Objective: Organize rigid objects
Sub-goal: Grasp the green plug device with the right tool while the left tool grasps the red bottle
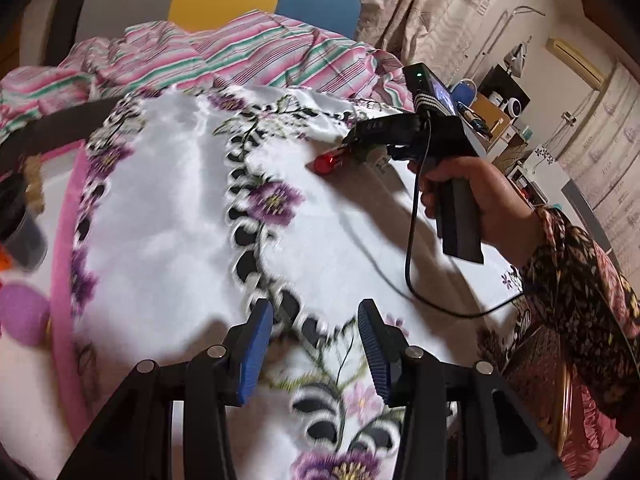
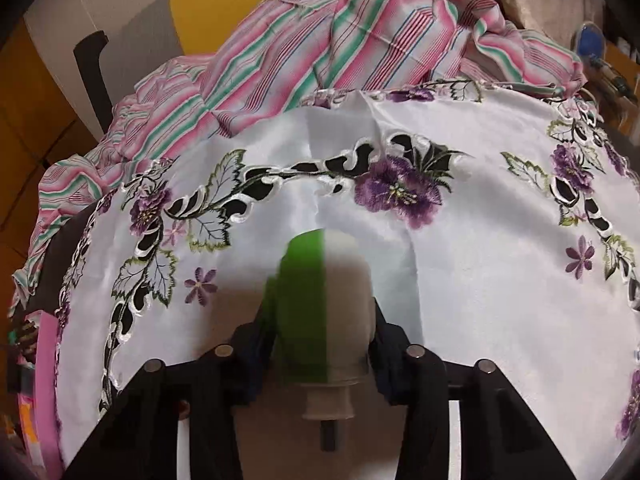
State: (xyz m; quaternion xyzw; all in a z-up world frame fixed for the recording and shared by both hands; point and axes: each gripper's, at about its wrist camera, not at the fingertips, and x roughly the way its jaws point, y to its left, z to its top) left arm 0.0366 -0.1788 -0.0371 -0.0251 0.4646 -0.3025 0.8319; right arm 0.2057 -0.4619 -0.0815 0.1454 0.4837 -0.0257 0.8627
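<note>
A green-and-grey plastic bottle-like object [image 2: 324, 308], judged light, rigid and slippery, is pinched mid-body by the right gripper [image 2: 320, 344] above the embroidered cloth [image 2: 480, 300]; left gripper [image 1: 316, 344] jaws spread, empty.

Two grippers are in use: the left gripper [image 1: 316, 344], its blue-padded jaws apart with nothing between them, and the right gripper [image 2: 320, 332], closed on one green-and-white object [image 2: 324, 304]. One red object [image 1: 326, 162] lies on the bench. One white embroidered cloth [image 1: 168, 200] covers the bench, and one striped pink-and-green cloth [image 2: 320, 48] is bunched behind it. At the left edge sit one purple round thing [image 1: 22, 314] and one dark cup-like thing [image 1: 24, 236], both blurred.
</note>
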